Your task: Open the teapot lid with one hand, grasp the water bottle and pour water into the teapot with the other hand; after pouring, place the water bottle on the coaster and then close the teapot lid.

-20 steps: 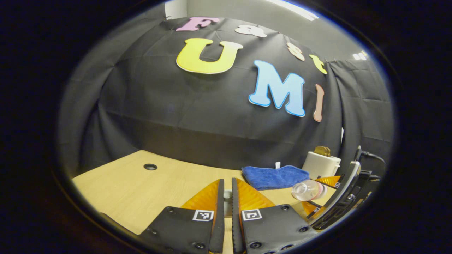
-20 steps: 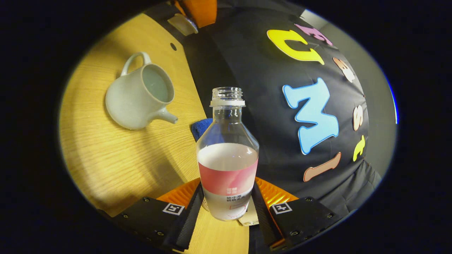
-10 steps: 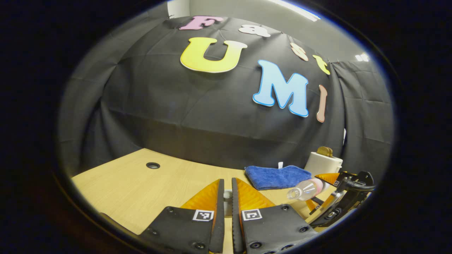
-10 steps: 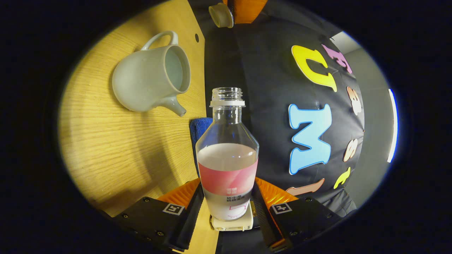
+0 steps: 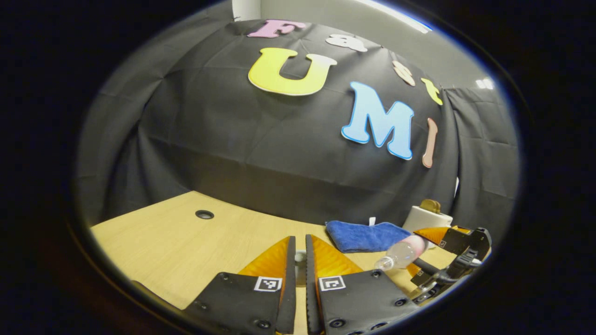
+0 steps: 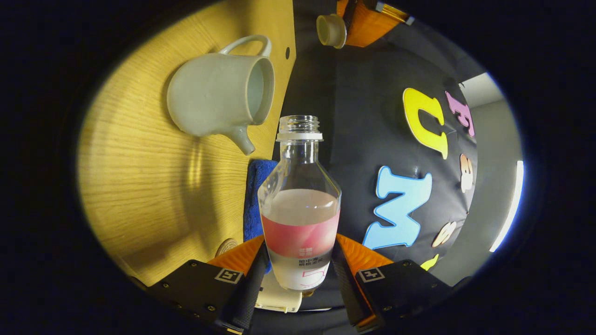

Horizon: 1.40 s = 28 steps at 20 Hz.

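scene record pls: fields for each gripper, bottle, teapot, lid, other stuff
left gripper: shut on lid, held off the teapot
right gripper: shut on bottle
bottle: uncapped, partly full, tilted with its neck toward the teapot
teapot: open, on table
other: blue cloth, white box

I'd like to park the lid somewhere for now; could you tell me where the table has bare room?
The wide bare stretch of table runs from the left gripper to the round hole near the wall. The right end is crowded: blue cloth, white box, tilted water bottle in the right gripper, and teapot.
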Each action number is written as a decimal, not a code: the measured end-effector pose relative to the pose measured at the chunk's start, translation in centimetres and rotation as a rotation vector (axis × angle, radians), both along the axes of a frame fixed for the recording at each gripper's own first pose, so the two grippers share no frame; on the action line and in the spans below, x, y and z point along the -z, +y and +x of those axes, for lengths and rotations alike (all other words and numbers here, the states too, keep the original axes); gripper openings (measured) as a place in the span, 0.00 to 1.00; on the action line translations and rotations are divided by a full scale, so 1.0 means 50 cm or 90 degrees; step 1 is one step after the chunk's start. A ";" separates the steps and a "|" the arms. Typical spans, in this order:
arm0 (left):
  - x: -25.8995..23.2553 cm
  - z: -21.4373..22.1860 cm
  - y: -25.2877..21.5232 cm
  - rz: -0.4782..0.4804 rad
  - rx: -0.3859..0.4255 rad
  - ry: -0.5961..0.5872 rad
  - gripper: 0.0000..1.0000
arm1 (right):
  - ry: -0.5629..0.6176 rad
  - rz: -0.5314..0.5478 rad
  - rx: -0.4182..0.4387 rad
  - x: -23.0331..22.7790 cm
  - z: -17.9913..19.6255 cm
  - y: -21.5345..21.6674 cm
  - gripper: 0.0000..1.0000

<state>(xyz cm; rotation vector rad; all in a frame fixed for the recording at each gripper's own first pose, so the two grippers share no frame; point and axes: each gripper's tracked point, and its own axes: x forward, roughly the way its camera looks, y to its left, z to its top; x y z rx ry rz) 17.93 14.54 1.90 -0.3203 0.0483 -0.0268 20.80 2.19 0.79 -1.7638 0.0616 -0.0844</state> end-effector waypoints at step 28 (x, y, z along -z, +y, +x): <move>0.023 0.006 0.013 -0.055 0.006 0.012 0.18 | -0.056 -0.270 -0.093 -0.114 0.006 0.090 0.75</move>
